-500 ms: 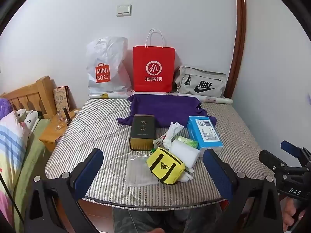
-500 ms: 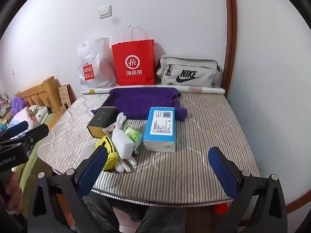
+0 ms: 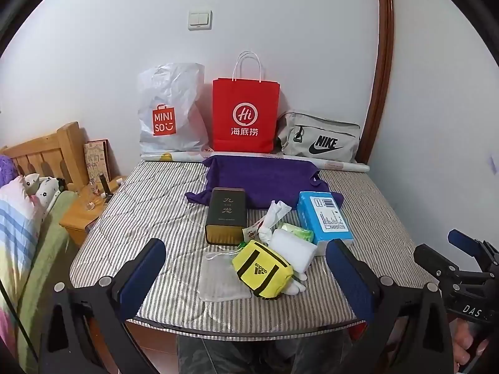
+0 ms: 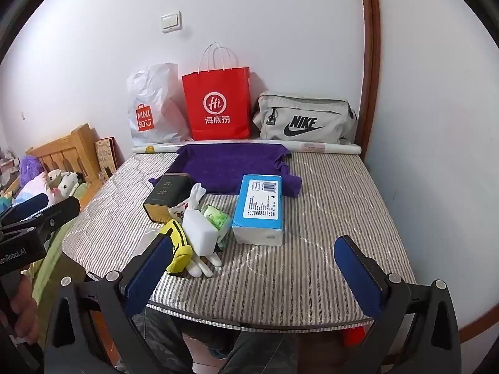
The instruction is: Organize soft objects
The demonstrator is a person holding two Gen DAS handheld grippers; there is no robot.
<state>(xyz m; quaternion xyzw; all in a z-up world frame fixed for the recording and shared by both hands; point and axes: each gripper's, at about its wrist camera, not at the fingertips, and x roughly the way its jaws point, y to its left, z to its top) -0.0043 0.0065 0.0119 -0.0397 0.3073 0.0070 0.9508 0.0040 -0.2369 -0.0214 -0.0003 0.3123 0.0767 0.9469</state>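
Item: yellow Adidas pouch (image 3: 263, 268), soft, lying at the near end of a small heap on the striped mattress (image 3: 156, 205), close to the mattress's front edge. Long axis runs slantwise, from near-left to far-right in the left wrist view.

Adjoining: white foam block (image 3: 293, 249) touching its far-right side; white glove (image 3: 296, 283) fingers poking out beneath; clear plastic bag (image 3: 223, 277) flat just to its left; green wipes pack (image 3: 297, 231) and crumpled white tissue (image 3: 274, 215) behind; dark tea tin (image 3: 227, 215) and blue tissue box (image 3: 324, 218) flanking the heap; purple cloth (image 3: 265, 180) spread farther back.

Left hand-held gripper (image 3: 246, 275): jaws spread wide, nothing between the pads; the pouch sits dead ahead and a little below, framed between the two blue pads.

Right hand-held gripper (image 4: 252, 274): likewise spread and empty; the pouch (image 4: 176, 246) lies off to its left, partly behind its left pad.

Judgement: the left is the nearer and better aligned; a straight forward-and-down reach should do, with the wrist rolled to close across the pouch's short side.
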